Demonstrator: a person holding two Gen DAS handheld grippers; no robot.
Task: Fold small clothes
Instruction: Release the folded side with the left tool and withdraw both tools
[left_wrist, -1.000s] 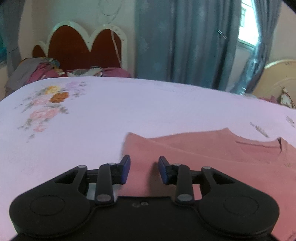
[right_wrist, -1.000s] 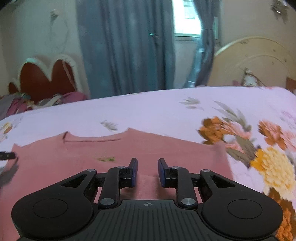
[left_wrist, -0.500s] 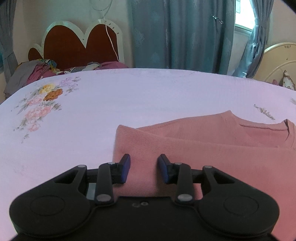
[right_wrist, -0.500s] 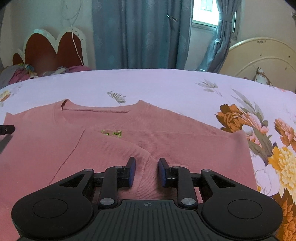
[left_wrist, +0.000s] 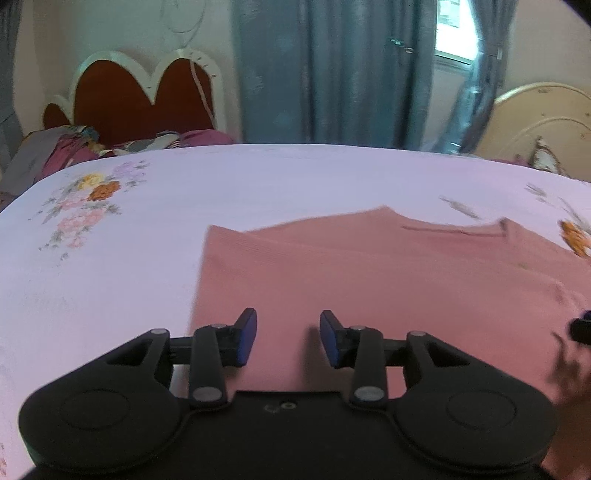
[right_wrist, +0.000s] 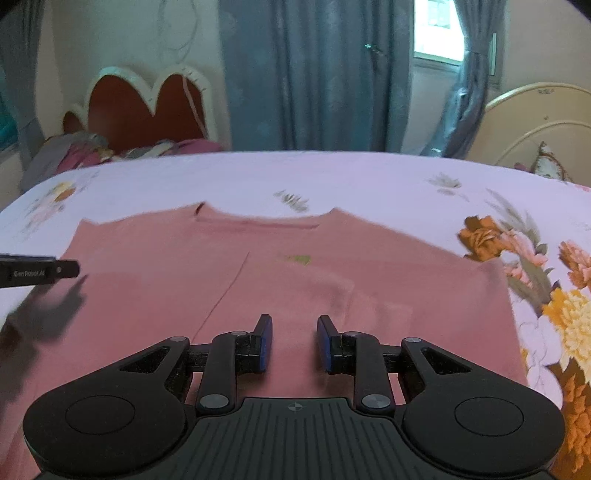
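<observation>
A pink knit top (left_wrist: 369, 266) lies flat on the bed, neckline away from me, with a sleeve folded in across its front (right_wrist: 295, 280). My left gripper (left_wrist: 288, 317) hovers over the top's left part; its jaws are opening and nothing is between them. My right gripper (right_wrist: 294, 321) hangs over the middle of the top, open and empty. A left finger (right_wrist: 40, 272) shows at the left edge of the right wrist view. The right gripper's tip (left_wrist: 581, 330) peeks in at the right edge of the left wrist view.
The pale floral bedsheet (left_wrist: 258, 177) spreads around the top on all sides. A pile of clothes (left_wrist: 62, 147) lies at the far left by a red heart-shaped headboard (left_wrist: 140, 96). Blue curtains (right_wrist: 314, 74) and a cream bed frame (right_wrist: 546, 122) stand behind.
Both grippers have drawn toward each other over the top. The left jaws stand wider apart than before. The top itself has not moved.
</observation>
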